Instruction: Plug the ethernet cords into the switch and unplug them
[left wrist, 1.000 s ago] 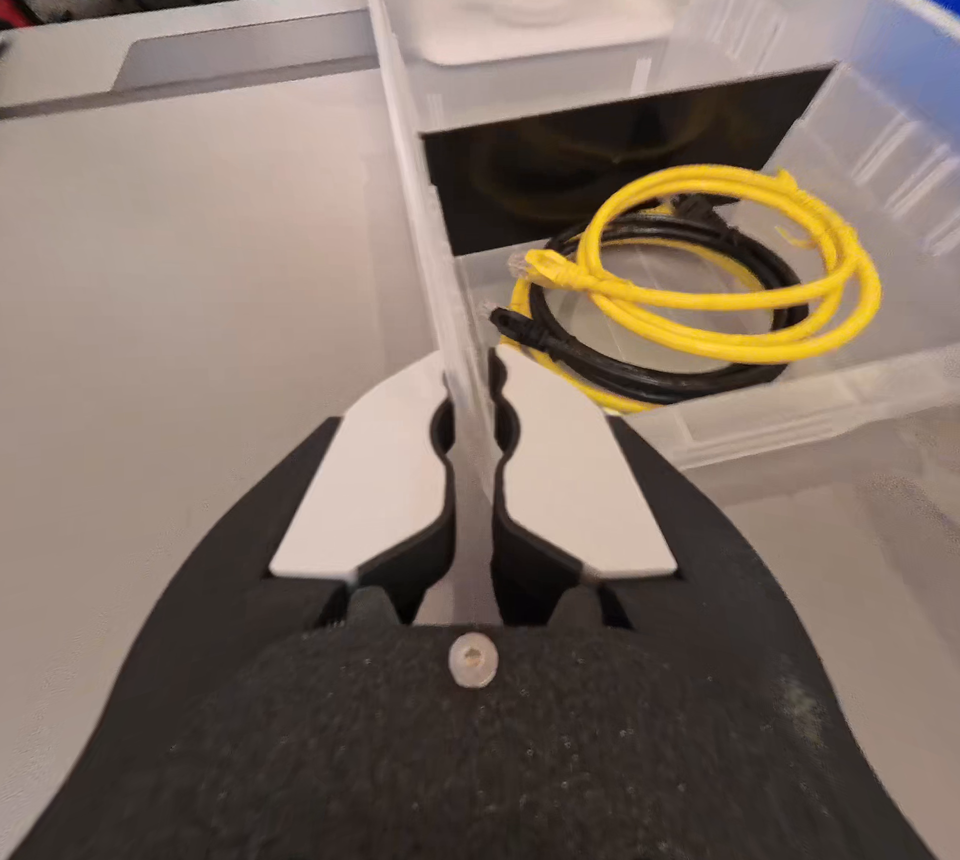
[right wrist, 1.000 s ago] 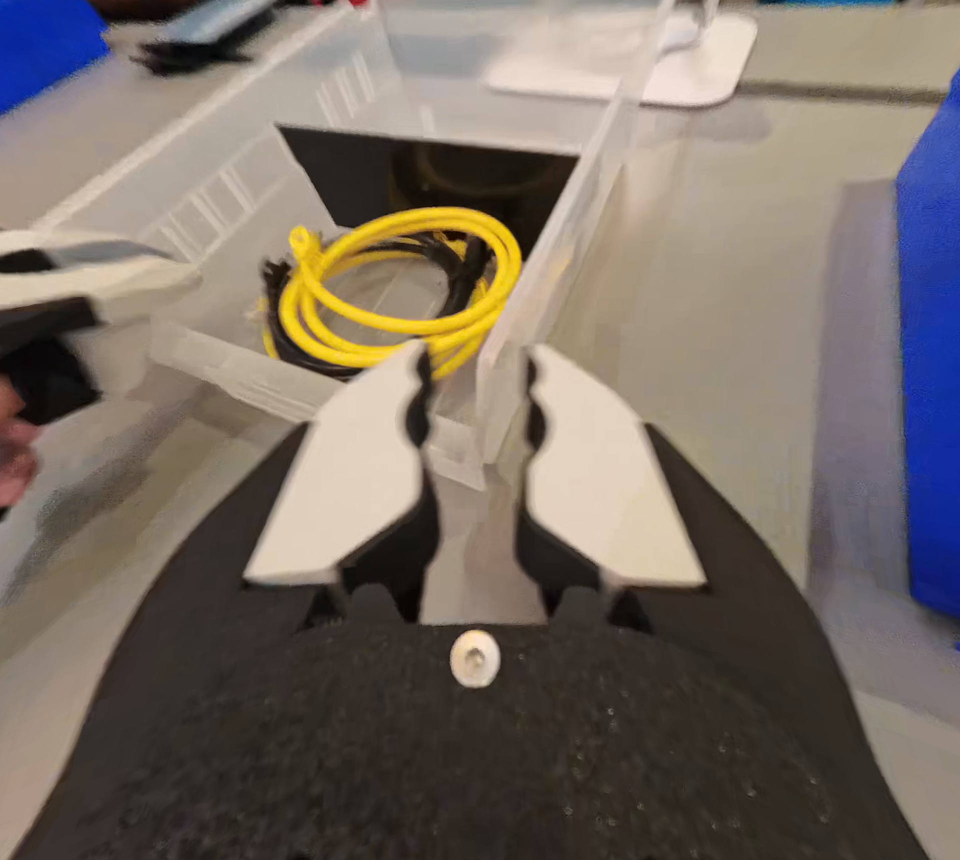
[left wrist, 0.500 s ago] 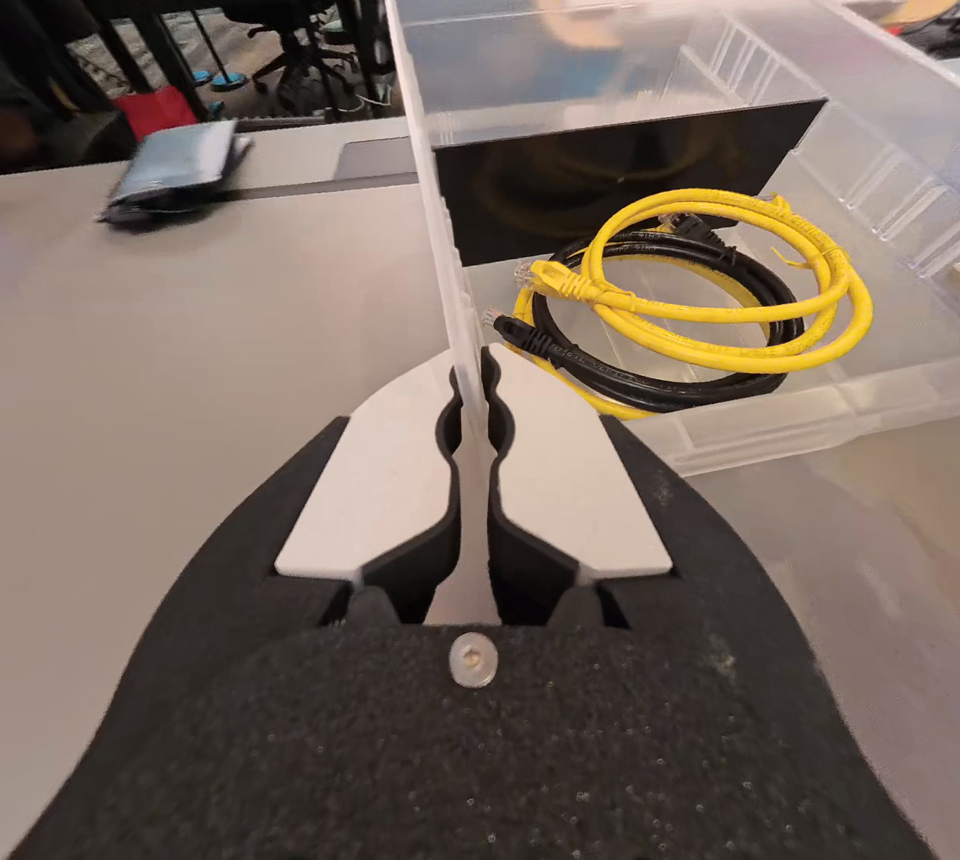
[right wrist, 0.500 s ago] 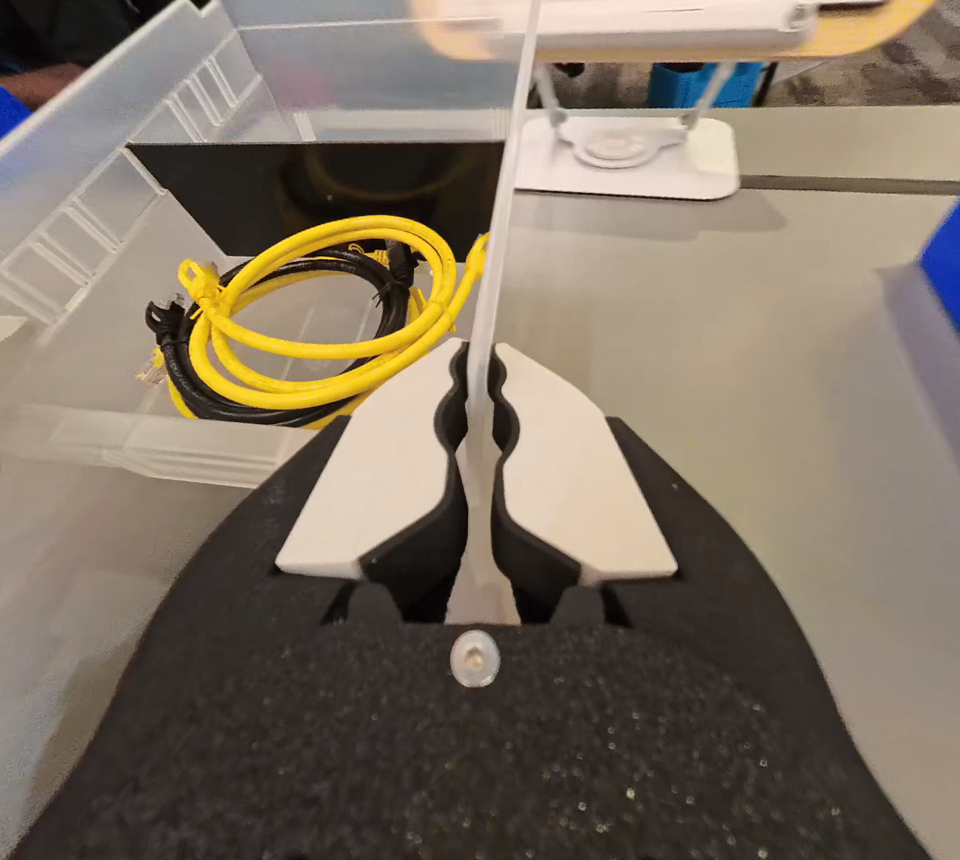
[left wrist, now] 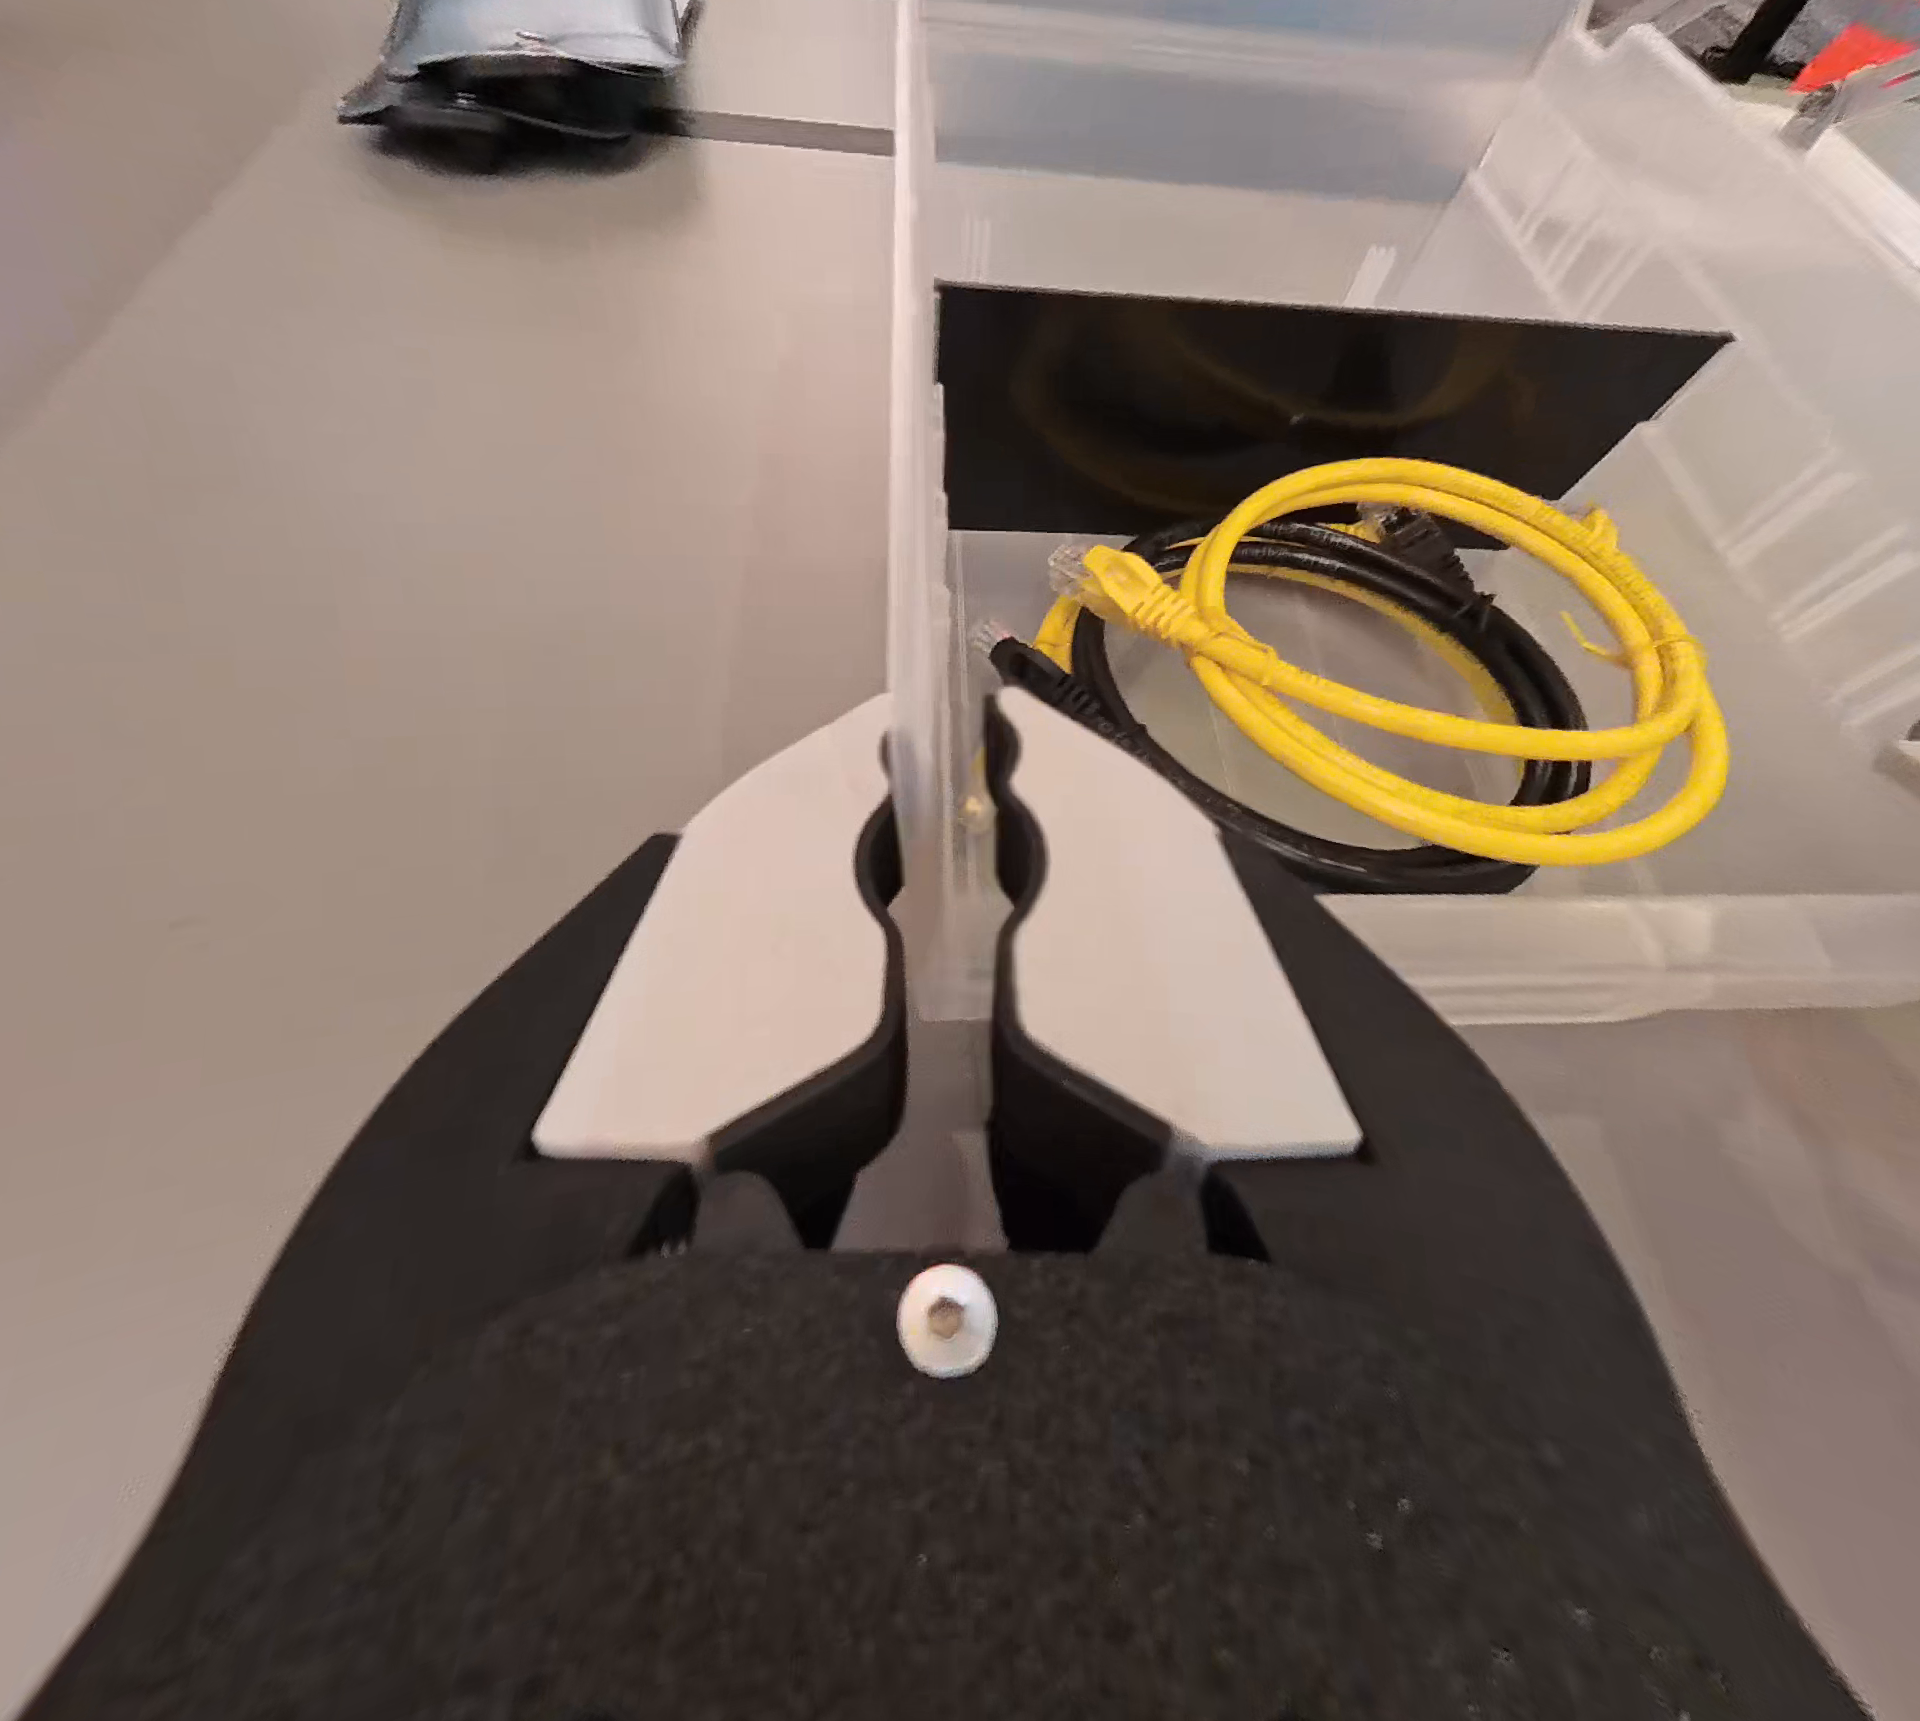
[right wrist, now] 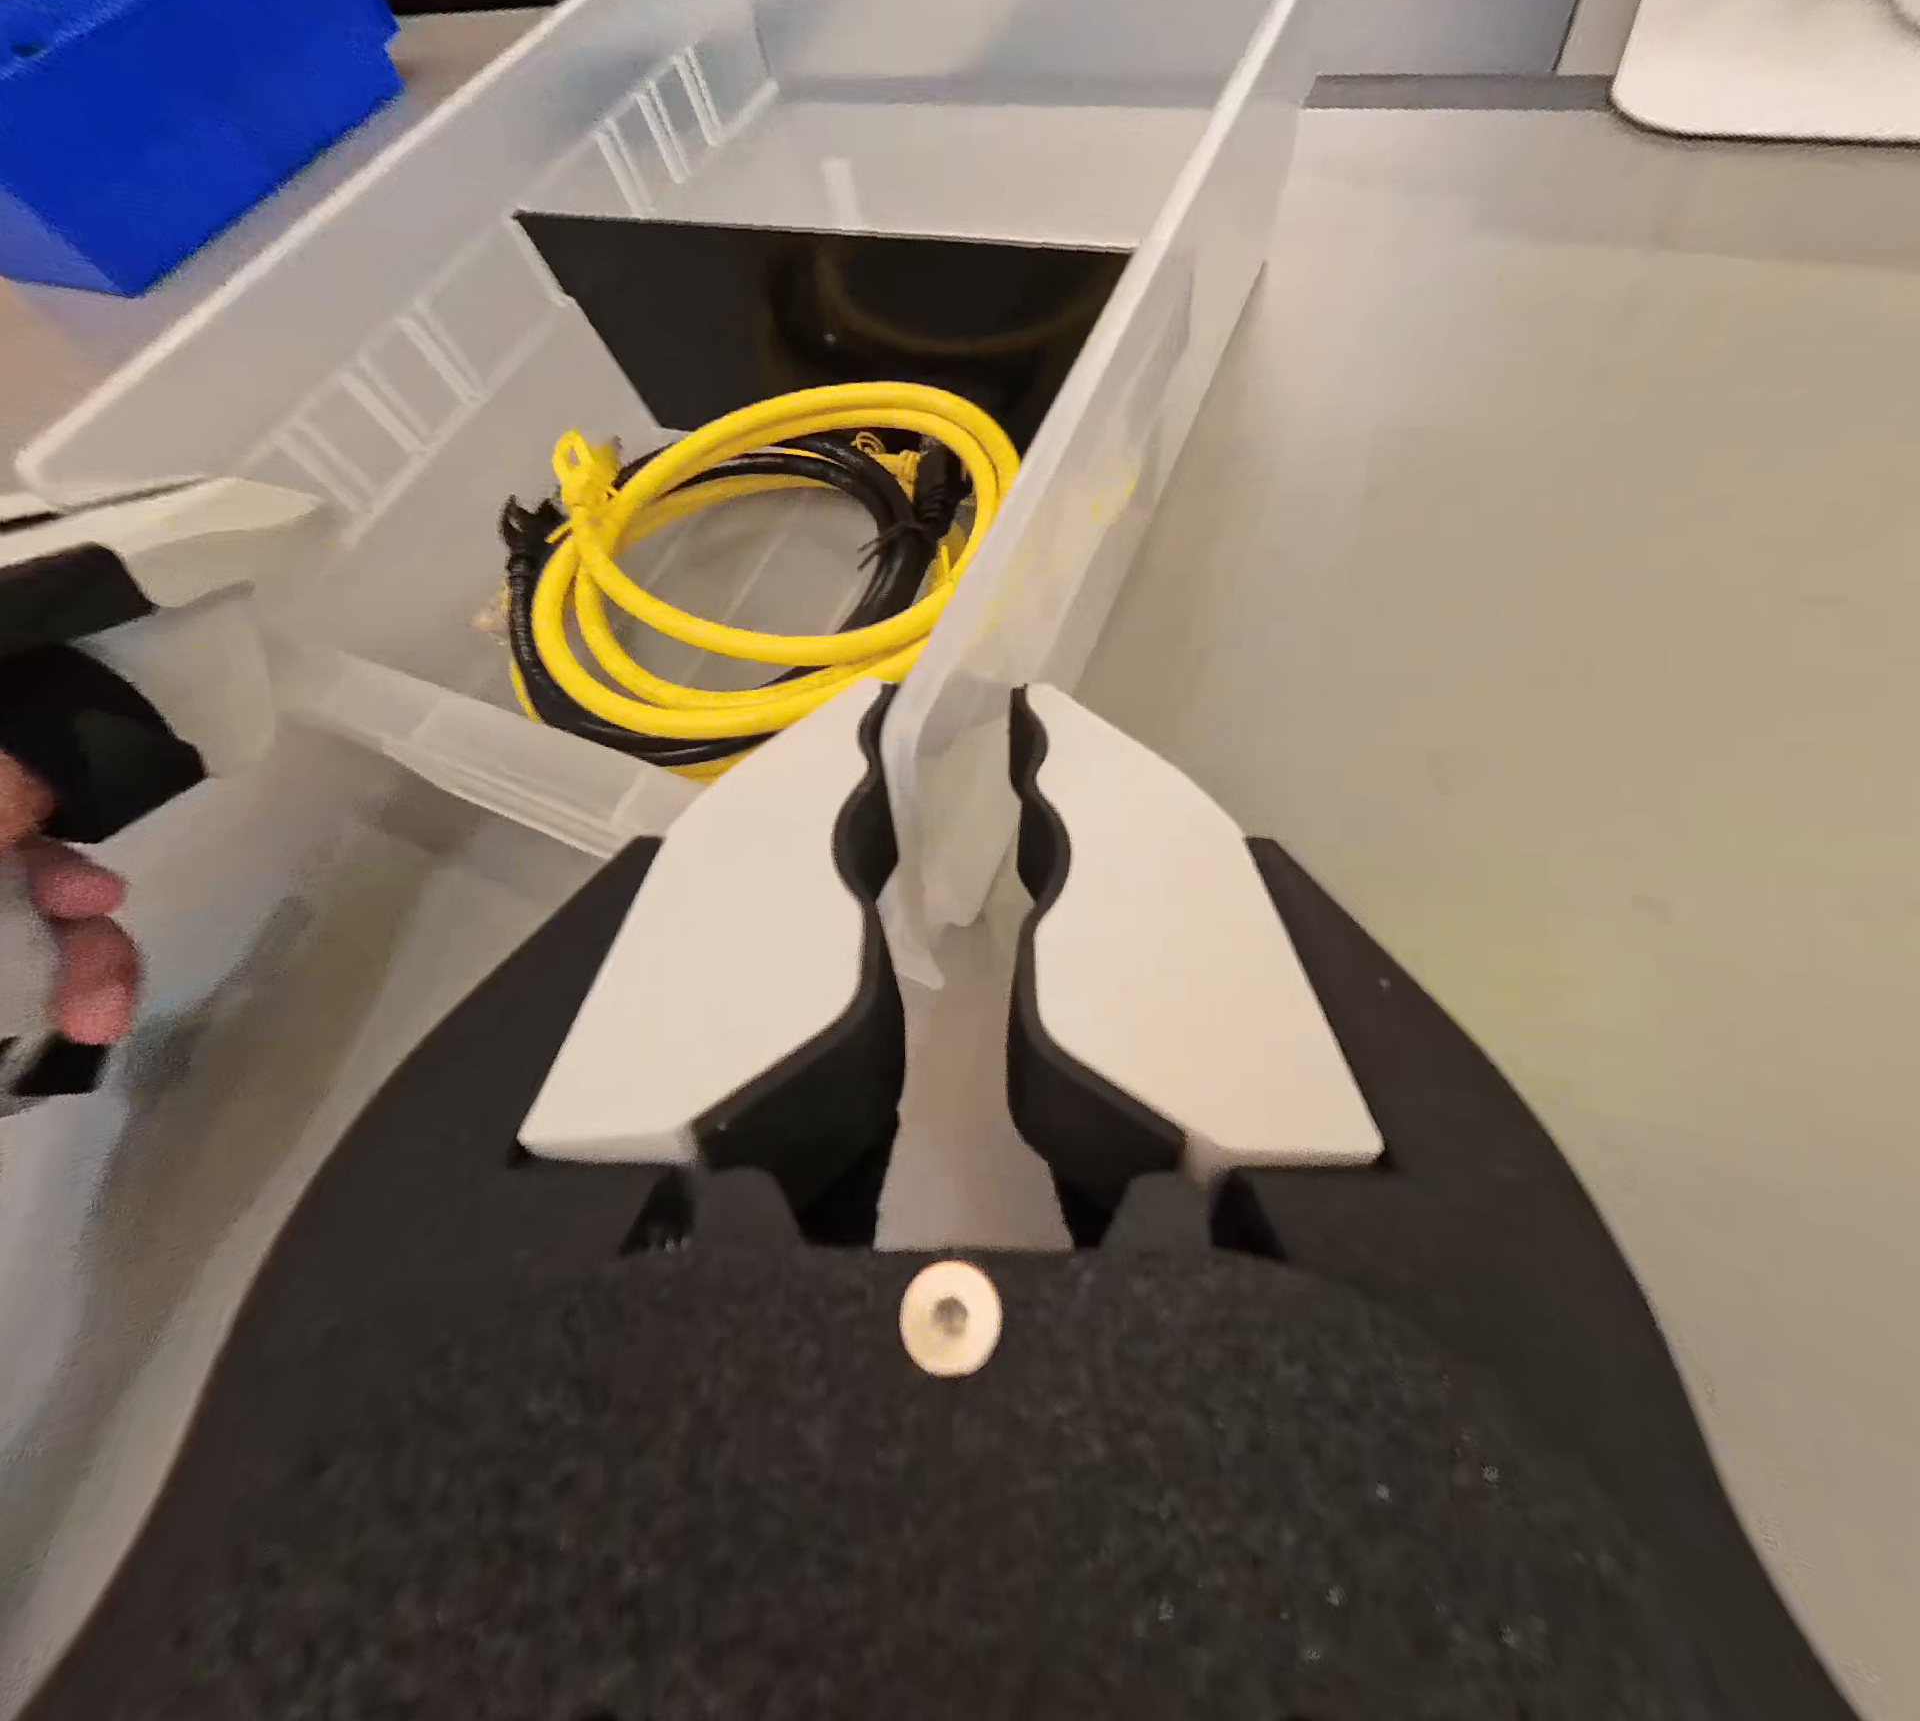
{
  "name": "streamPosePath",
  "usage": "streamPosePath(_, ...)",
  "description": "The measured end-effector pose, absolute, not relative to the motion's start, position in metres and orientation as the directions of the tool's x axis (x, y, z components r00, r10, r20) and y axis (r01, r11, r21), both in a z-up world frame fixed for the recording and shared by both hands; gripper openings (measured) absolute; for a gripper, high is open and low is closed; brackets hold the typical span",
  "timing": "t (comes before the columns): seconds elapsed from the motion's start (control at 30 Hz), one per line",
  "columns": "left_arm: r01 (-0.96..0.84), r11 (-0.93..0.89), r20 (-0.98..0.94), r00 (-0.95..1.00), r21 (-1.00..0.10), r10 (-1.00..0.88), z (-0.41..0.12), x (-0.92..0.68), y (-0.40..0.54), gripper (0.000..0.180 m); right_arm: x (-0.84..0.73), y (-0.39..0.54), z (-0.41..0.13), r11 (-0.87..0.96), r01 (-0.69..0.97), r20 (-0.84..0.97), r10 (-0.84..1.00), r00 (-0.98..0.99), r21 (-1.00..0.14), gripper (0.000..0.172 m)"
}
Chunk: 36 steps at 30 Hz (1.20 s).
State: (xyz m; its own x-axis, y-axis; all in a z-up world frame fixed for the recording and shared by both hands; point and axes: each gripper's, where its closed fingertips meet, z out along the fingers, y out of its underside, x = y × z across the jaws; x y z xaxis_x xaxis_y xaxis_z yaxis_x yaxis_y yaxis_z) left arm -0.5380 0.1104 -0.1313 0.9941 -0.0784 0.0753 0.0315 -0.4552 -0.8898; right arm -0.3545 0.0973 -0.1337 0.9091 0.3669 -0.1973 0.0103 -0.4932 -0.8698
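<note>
A clear bin (left wrist: 1195,40) stood on the grey bench (left wrist: 416,476), and everything else is placed from it. Inside, at its near end, lay the coiled cords: a yellow cord (left wrist: 1455,726) looped over a black cord (left wrist: 1351,850), their plugs loose. Behind them in the bin's middle was a black panel (left wrist: 1299,393); whether this was the switch cannot be told. The left gripper (left wrist: 940,726) straddled the bin's left wall at the near corner, jaws narrow, with a gap showing between the right finger (left wrist: 1122,923) and the wall, so nothing was clamped. The right gripper (right wrist: 951,715) straddled the bin's right wall at the near corner, jaws a little wider, the wall standing slack between them. Left of the bin in the right wrist view, a hand (right wrist: 62,933) held the left gripper. Beyond the bin's left side lay a grey pouch (left wrist: 540,9); a blue box (right wrist: 177,102) sat off its far left, a white stand base (right wrist: 1787,30) off its far right.
</note>
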Motion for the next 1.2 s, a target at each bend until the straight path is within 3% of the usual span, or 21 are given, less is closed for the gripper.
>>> streamPosePath(0.1,-0.052,-0.465,-0.017,0.997,-0.884,-0.080,-0.131,-0.537,0.108,0.043,-0.359,0.095,-0.132,-0.507,0.061,-0.198,0.442,0.875,-0.860,0.021)
streamPosePath(0.17,-0.096,-0.478,-0.128,0.991,-0.873,0.034,-0.126,-0.555,0.104,0.064,-0.357,0.085,-0.123,-0.467,0.119,-0.166,0.524,0.835,-0.876,0.017)
streamPosePath(0.3,-0.088,-0.385,-0.150,0.980,-0.919,0.132,-0.100,-0.559,0.095,0.061,-0.327,0.053,-0.089,-0.307,0.226,-0.050,0.685,0.727,-0.924,0.016)
streamPosePath(0.4,-0.097,-0.270,-0.137,0.981,-0.958,0.137,-0.071,-0.544,0.085,0.062,-0.270,0.034,-0.065,-0.247,0.207,-0.037,0.721,0.692,-0.947,0.021)
streamPosePath(0.5,-0.100,-0.099,-0.115,0.980,-0.990,0.162,-0.030,-0.530,0.069,0.062,-0.177,0.034,-0.050,-0.225,0.140,-0.032,0.624,0.781,-0.964,0.031)
streamPosePath(0.57,-0.048,-0.031,-0.050,0.996,-0.998,0.074,-0.019,-0.507,0.061,0.066,-0.110,0.032,-0.046,-0.188,0.117,-0.007,0.553,0.833,-0.975,0.035)
streamPosePath(0.7,0.079,-0.115,0.096,0.984,-0.990,-0.150,-0.045,-0.455,0.053,0.074,0.024,0.031,-0.050,-0.182,0.096,0.027,0.351,0.936,-0.979,0.036)
streamPosePath(0.83,0.254,-0.209,0.310,0.901,-0.944,-0.305,-0.060,-0.415,0.043,0.074,0.137,0.017,-0.064,-0.171,-0.089,-0.099,0.047,0.994,-0.981,0.042)
streamPosePath(1.0,0.228,-0.260,0.309,0.889,-0.938,-0.337,-0.077,-0.405,0.042,0.068,0.176,0.006,-0.096,-0.219,-0.099,-0.092,-0.043,0.995,-0.971,0.040)
streamPosePath(1.1,0.141,-0.255,0.222,0.920,-0.957,-0.324,-0.083,-0.411,0.045,0.065,0.172,0.008,-0.093,-0.203,-0.145,-0.148,0.002,0.989,-0.968,0.041)
streamPosePath(1.2,0.154,-0.292,0.250,0.911,-0.944,-0.327,-0.088,-0.411,0.046,0.064,0.168,0.010,-0.097,-0.219,-0.101,-0.107,0.015,0.994,-0.970,0.041)
